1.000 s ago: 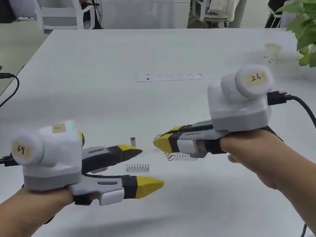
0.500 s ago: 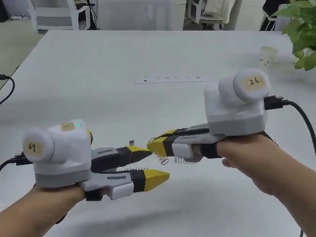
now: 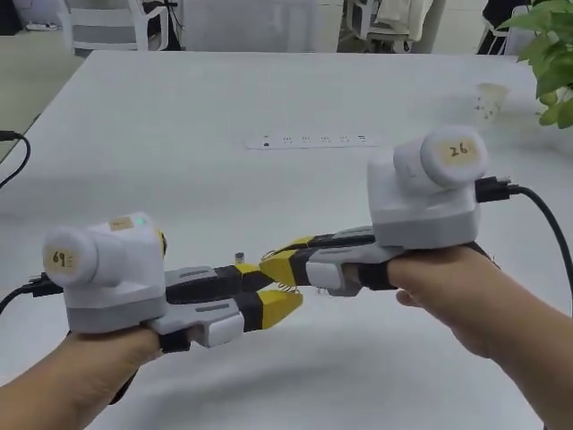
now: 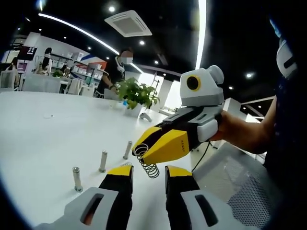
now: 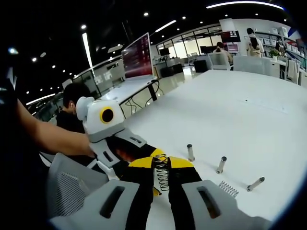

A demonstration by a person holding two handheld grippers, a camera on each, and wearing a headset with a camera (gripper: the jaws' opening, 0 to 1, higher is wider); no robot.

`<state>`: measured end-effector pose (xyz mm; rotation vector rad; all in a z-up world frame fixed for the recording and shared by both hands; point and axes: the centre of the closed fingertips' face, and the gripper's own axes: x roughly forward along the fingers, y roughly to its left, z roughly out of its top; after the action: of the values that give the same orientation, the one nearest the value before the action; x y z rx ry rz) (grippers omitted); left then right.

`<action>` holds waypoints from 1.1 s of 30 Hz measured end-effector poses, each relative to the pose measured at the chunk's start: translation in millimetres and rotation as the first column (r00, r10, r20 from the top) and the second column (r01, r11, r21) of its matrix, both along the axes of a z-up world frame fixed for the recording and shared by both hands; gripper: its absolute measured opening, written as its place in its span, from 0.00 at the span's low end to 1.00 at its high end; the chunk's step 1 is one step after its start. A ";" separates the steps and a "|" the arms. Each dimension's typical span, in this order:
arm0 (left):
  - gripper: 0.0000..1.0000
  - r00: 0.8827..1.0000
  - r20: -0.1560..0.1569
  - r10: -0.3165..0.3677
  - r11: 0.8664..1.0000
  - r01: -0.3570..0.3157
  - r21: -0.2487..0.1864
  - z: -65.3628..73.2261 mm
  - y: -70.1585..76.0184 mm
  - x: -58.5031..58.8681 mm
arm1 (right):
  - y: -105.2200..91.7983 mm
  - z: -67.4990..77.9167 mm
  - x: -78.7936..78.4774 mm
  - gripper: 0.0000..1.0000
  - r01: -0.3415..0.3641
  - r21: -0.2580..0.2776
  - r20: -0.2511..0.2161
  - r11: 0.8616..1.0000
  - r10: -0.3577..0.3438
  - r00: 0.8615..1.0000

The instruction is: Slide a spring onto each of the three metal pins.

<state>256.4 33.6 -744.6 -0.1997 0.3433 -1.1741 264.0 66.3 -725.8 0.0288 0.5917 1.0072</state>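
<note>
My right gripper (image 3: 273, 265) is shut on a small wire spring (image 5: 162, 176), which stands up between its yellow-tipped jaws (image 5: 162, 164). In the left gripper view this spring (image 4: 146, 162) hangs from the right gripper (image 4: 144, 146), its lower end just above the gap of my left gripper (image 4: 148, 171). The left gripper (image 3: 269, 290) is open, tips almost meeting the right one's. Three short metal pins (image 4: 103, 161) stand upright on the white table; they show as a row (image 5: 221, 164) in the right gripper view. A second spring (image 5: 229, 188) lies loose beside them. One pin (image 3: 239, 258) peeks out behind the jaws.
A white power strip (image 3: 313, 140) lies at mid-table. A paper cup (image 3: 491, 97) and a green plant (image 3: 551, 54) stand at the far right. A black cable (image 3: 13, 152) runs along the left edge. Chairs line the far side.
The left gripper has moved up and right to meet the right gripper's tips, and its jaws have narrowed. The loose spring on the table is now hidden behind it in the head view.
</note>
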 end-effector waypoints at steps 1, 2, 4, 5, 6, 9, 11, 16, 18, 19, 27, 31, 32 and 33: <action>0.18 1.000 0.004 0.002 1.000 -0.003 0.003 -0.1 0.3 0.4 | 0.4 0.1 0.0 0.08 0.000 0.002 0.000 1.000 0.000 1.000; 0.17 1.000 0.006 0.003 1.000 -0.003 0.004 -0.3 0.5 0.4 | 0.8 0.0 -0.3 0.08 0.000 0.003 -0.002 1.000 0.000 1.000; 0.15 1.000 0.008 0.003 1.000 -0.003 0.004 -0.2 0.6 0.4 | 1.4 -0.1 -0.3 0.08 0.000 0.004 -0.001 1.000 0.000 1.000; 0.15 1.000 0.010 0.005 1.000 -0.005 0.005 -0.4 0.7 1.0 | 1.6 0.1 0.0 0.08 0.001 0.007 0.000 1.000 -0.001 1.000; 0.14 1.000 0.010 0.005 1.000 -0.005 0.005 -0.5 0.7 1.2 | 1.6 0.2 0.3 0.08 0.004 0.009 -0.001 1.000 -0.004 1.000; 0.09 1.000 0.012 0.002 1.000 -0.002 0.000 0.6 -0.1 0.9 | 2.1 0.7 0.2 0.08 0.005 0.022 -0.011 1.000 -0.005 1.000; 0.06 1.000 0.022 -0.005 1.000 0.005 0.007 0.2 -0.4 -0.2 | 2.0 0.7 0.8 0.08 0.008 0.024 -0.010 1.000 -0.008 1.000; 0.05 0.999 0.043 -0.009 1.000 0.008 0.023 -0.6 -1.0 -1.9 | 1.5 0.1 0.0 0.08 0.004 0.025 -0.017 1.000 -0.004 1.000; 0.04 0.998 0.059 -0.010 0.999 0.008 0.033 -1.0 -1.0 -2.0 | 0.9 0.4 -0.2 0.08 0.000 0.020 -0.017 1.000 0.000 1.000; 0.04 0.998 0.064 -0.011 0.999 0.009 0.035 -0.8 -1.0 -2.4 | 0.7 0.8 -0.4 0.08 -0.003 0.018 -0.016 1.000 0.003 1.000; 0.03 0.990 0.132 -0.048 0.994 0.034 0.101 -2.9 1.1 -6.9 | -5.7 0.6 -3.7 0.08 -0.028 -0.003 -0.028 1.000 0.028 0.999; 0.03 0.986 0.151 -0.068 0.991 0.049 0.127 -3.0 -0.6 -10.3 | -7.5 -0.4 -6.4 0.08 -0.040 -0.011 -0.035 0.999 0.039 0.999; 0.03 0.984 0.161 -0.074 0.989 0.052 0.138 -3.2 -0.9 -11.1 | -7.9 -0.7 -7.4 0.08 -0.045 -0.016 -0.035 0.999 0.044 0.998; 0.03 0.983 0.166 -0.080 0.988 0.056 0.146 -3.3 -1.3 -12.1 | -8.5 -1.0 -8.2 0.08 -0.051 -0.023 -0.035 0.998 0.050 0.998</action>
<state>244.2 32.3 -747.9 0.0371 0.2819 -1.2201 255.8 57.8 -726.8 0.0102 0.6387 1.0502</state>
